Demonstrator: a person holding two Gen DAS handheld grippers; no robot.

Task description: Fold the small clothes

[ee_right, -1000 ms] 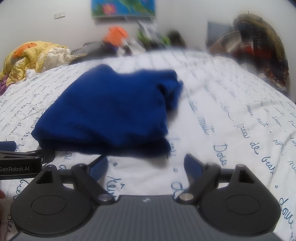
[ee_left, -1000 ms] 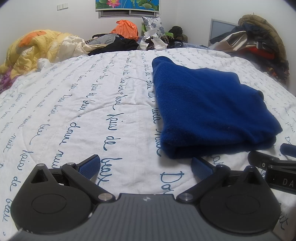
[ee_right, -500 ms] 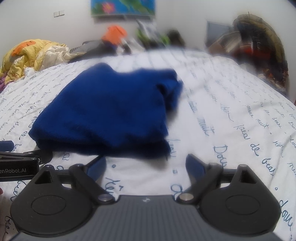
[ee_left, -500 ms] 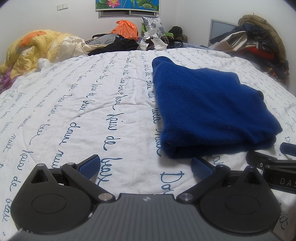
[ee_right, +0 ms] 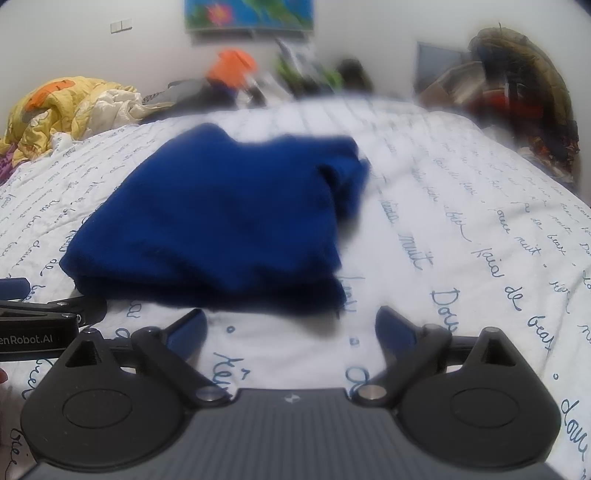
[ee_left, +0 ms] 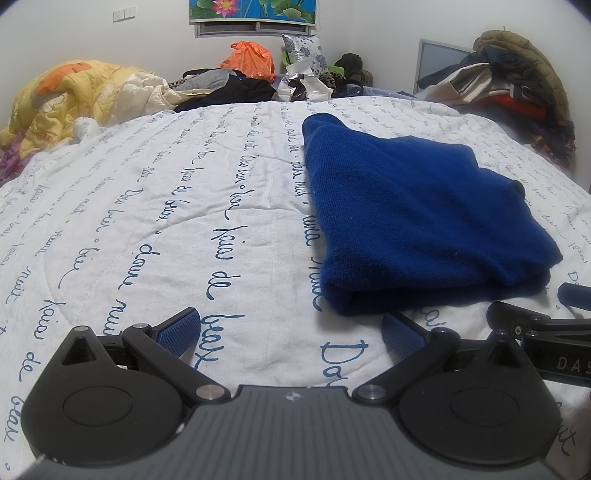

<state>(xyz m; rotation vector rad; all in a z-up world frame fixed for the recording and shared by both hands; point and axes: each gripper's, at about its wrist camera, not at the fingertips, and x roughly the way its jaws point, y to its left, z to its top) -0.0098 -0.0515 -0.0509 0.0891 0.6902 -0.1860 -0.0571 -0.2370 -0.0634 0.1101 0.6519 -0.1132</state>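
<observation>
Item: one blue knit garment (ee_left: 417,218), folded into a thick, roughly rectangular bundle, lay flat on a bed under a white quilt (ee_left: 184,206) printed with dark blue cursive script. Left gripper (ee_left: 291,328): fingers (ee_left: 179,326) stood wide apart, holding nothing, low over the quilt; the garment's near folded edge lay just beyond the right-hand finger, ahead and to that side, with no contact evident. The open gap between the fingers faced bare quilt to the left of the garment. Right gripper (ee_right: 290,326): fingers (ee_right: 397,332) likewise stood wide apart and empty; the garment (ee_right: 221,221) lay directly ahead, its near edge just past the fingertips and spanning most of the gap, extending further beyond the left-hand finger. This view was blurred, so whether the fingertips touched the cloth could not be told. Each gripper appeared at the edge of the other's view: the right one (ee_left: 546,332) beside the garment's near right corner, the left one (ee_right: 40,321) beside its near left corner. Surroundings beyond the garment: a yellow comforter (ee_left: 66,99) heaped at the far left of the bed, an orange bag (ee_left: 249,59) among mixed clothes at the far edge, a pile of coats (ee_left: 517,77) at far right, and a floral picture (ee_left: 253,9) on the wall.
</observation>
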